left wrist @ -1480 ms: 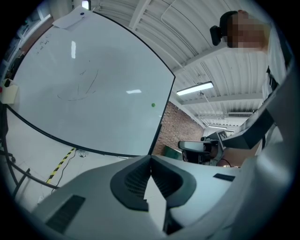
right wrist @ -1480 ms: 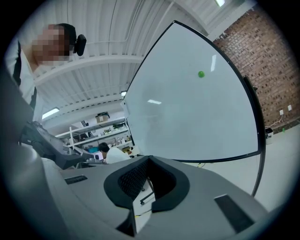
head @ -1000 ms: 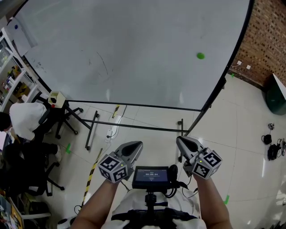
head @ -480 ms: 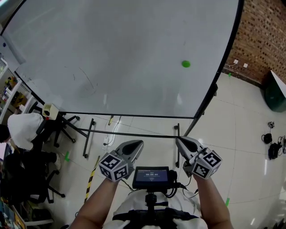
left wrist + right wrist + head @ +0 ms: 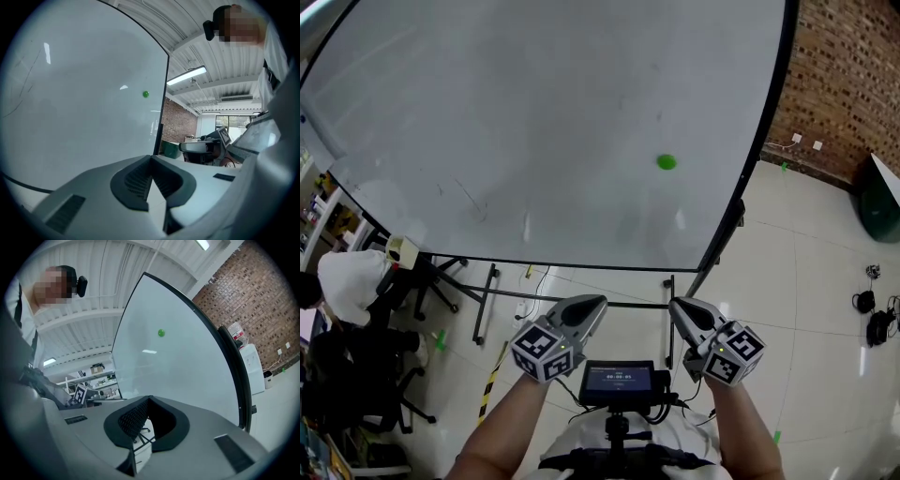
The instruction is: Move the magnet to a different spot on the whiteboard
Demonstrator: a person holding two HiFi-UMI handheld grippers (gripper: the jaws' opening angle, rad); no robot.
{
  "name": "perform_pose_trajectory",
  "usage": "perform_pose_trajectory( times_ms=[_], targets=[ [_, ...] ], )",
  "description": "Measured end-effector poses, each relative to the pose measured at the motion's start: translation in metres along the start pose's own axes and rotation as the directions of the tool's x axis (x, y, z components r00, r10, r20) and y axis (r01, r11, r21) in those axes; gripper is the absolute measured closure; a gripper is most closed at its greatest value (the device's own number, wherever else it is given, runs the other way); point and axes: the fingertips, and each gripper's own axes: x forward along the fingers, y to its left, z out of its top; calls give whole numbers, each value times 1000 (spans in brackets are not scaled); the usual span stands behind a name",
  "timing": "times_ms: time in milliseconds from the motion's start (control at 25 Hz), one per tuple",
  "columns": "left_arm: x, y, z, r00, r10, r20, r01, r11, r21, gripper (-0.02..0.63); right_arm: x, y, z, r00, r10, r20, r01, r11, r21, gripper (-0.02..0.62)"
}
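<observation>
The whiteboard (image 5: 534, 122) now fills more of the head view than it did a second ago, so the person appears to be walking up to it. The left tool (image 5: 592, 306) and the right tool (image 5: 681, 308) are held out low in front, side by side, each with its jaws pressed together on nothing. The small green magnet (image 5: 666, 162) clings to the board's right part, well apart from both tools. In the head view it has drifted down toward the centre. The approach looks unfinished, and a tool's jaws must part before any grasp.
</observation>
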Motion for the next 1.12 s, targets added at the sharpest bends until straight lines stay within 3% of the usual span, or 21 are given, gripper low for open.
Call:
perform_pose_trajectory(
  times_ms=[720,840,1120],
  targets=[
    [87,-10,76,999,29,42,-35,988,150,571,5,-62,30,996,94,-3,-94,996,-8,563],
    [98,-10,87,997,63,39,-70,972,223,571,4,-71,32,995,100,-1,-100,995,-4,563],
    [116,-16,135,990,107,94,-136,910,392,571,5,-86,37,994,109,-3,-109,994,4,563]
  ],
)
